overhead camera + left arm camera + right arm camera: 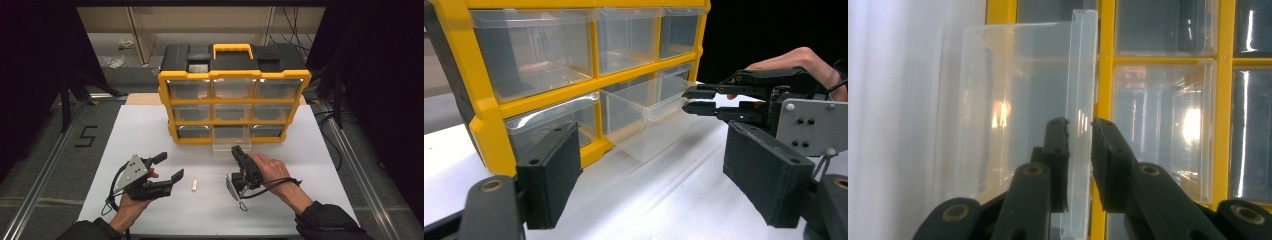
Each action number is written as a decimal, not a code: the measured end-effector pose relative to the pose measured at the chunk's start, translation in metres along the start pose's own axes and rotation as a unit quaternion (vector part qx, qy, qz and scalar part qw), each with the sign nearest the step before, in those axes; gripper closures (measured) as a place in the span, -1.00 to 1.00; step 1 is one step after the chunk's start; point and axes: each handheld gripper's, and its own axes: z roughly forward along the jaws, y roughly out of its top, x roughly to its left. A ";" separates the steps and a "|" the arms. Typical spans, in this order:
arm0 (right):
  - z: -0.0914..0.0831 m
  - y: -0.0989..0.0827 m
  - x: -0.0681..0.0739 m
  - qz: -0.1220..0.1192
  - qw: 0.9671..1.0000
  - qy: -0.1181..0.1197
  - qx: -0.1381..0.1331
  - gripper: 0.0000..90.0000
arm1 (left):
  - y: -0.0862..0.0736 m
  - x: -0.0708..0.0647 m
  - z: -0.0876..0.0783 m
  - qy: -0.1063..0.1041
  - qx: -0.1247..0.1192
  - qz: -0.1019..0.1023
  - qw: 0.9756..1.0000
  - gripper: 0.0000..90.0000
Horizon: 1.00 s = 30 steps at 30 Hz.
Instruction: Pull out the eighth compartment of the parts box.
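Clear plastic drawer (1018,130), bottom middle of a yellow organiser (234,76), sits part-way pulled out on the white table (150,130). The right gripper (1079,131) has its jaws nearly closed on the drawer's front lip, one pad on each side of it. The left gripper (167,167) waits with jaws wide and empty; a small pale peg (195,185) lies just beyond its fingertips. Best to pull straight and level, so the drawer slides without jamming.
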 end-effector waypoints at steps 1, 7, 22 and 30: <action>-0.001 0.000 0.000 0.000 1.000 0.001 0.002 0.74 | 0.000 0.000 0.000 0.000 0.000 0.000 1.000 -0.50; -0.002 0.000 0.000 -0.001 1.000 0.001 0.000 0.74 | 0.000 0.000 0.000 0.000 0.000 0.000 1.000 -0.51; -0.003 -0.001 0.000 -0.001 1.000 0.005 -0.001 0.73 | 0.000 0.000 0.000 0.000 -0.001 -0.001 1.000 -0.51; -0.003 -0.001 0.000 0.005 1.000 0.007 0.000 0.71 | 0.000 0.000 0.000 0.000 -0.001 -0.001 1.000 -0.51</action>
